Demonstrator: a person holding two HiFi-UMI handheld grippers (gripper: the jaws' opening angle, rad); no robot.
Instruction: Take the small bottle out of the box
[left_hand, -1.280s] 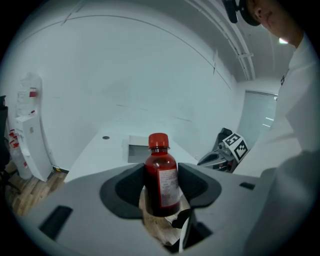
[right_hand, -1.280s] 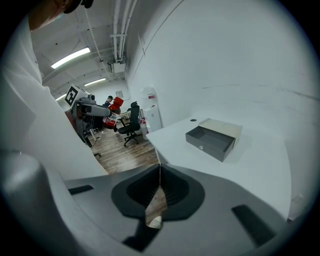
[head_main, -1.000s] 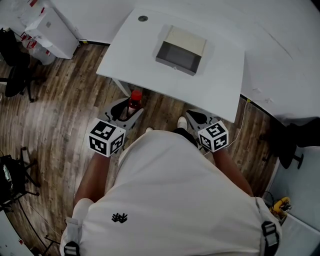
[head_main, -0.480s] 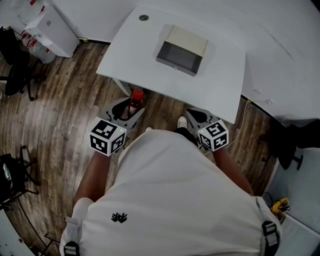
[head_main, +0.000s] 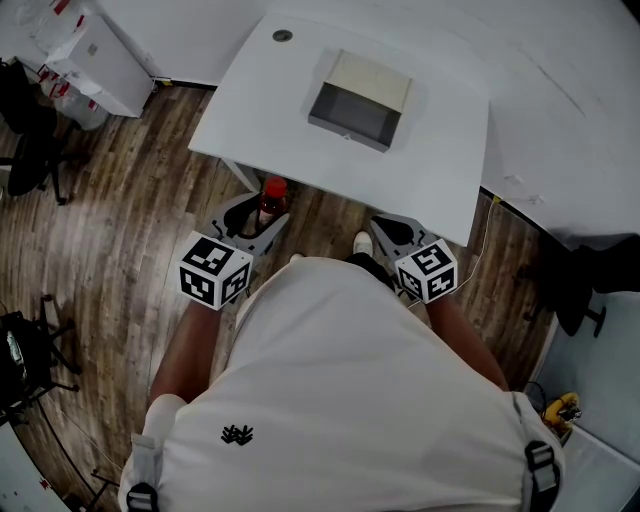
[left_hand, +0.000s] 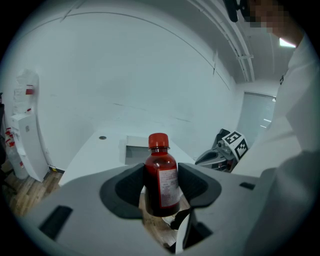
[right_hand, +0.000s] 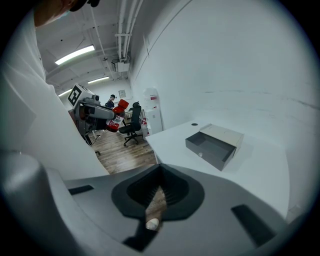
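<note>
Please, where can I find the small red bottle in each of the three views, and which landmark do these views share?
Head view: bottle left of centre, just off the near edge of the table.
Left gripper view: bottle in the centre, upright, gripped between the jaws.
Right gripper view: bottle at far left, small and tilted.
Shared landmark: the open box on the white table.

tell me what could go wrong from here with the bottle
1. The bottle is pinched by its sides in the left gripper above the wood floor, off the table. A slip would likely drop it there.
2. Carried forward low, it might bump the table's near edge.
</note>
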